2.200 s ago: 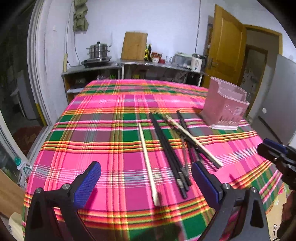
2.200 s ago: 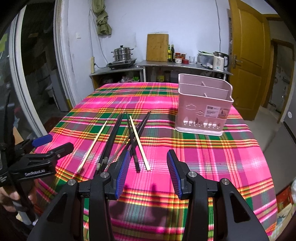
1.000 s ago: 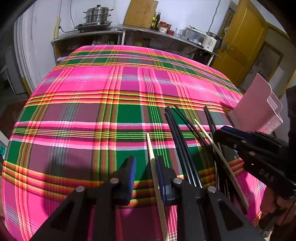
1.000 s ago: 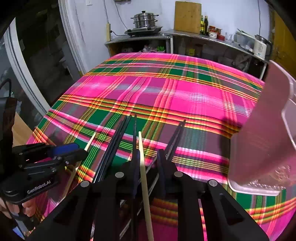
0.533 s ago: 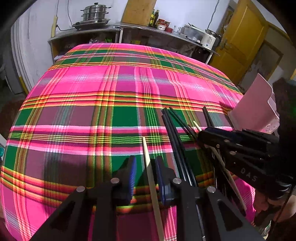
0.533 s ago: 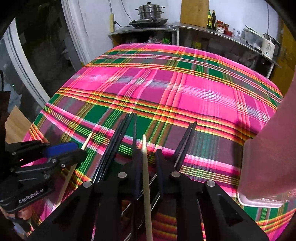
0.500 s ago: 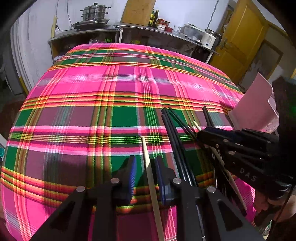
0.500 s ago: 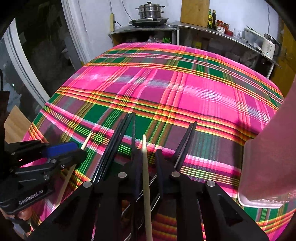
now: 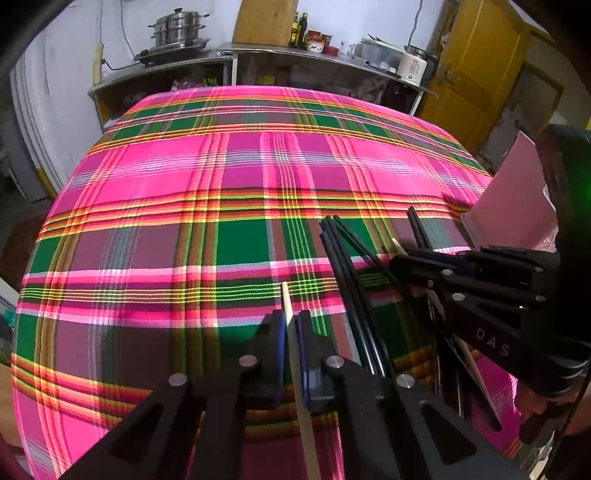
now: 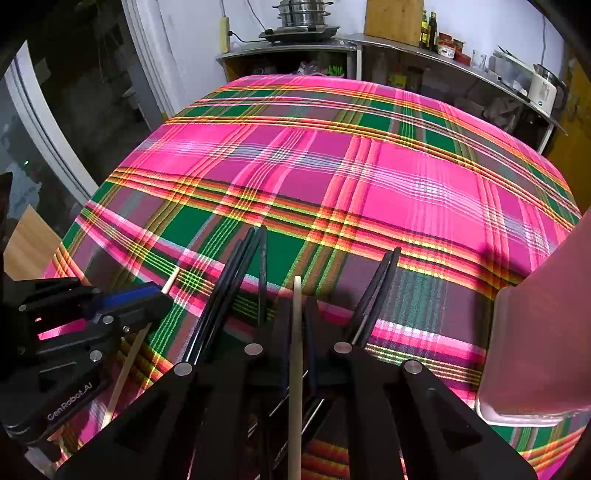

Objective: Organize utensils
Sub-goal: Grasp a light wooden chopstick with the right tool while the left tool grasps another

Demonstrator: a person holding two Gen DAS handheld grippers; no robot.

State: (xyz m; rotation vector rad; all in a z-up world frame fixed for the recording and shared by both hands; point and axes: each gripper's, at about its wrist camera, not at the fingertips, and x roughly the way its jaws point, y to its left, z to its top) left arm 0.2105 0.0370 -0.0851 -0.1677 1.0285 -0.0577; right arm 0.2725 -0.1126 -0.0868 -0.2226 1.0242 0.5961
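Observation:
My left gripper [image 9: 290,332] is shut on a pale wooden chopstick [image 9: 287,306] that lies along the plaid tablecloth [image 9: 236,177]. My right gripper [image 10: 296,317] is shut on a second pale wooden chopstick [image 10: 296,295]. Several black chopsticks [image 9: 347,266] lie between the two grippers; in the right wrist view they [image 10: 236,266] fan out either side of my fingers. The pink utensil holder [image 9: 513,206] stands at the right, and fills the right edge of the right wrist view [image 10: 543,332]. Each gripper shows in the other's view: the right [image 9: 480,295], the left [image 10: 74,325].
A counter [image 9: 295,55] at the back carries a steel steamer pot [image 9: 177,29], a wooden board, bottles and a kettle. A yellow door [image 9: 476,74] is at the back right. The table edge drops off on the left.
Both grippers came down from above the table and closed, each on a pale chopstick. In the last half second the jaws tightened fully and both views edged closer.

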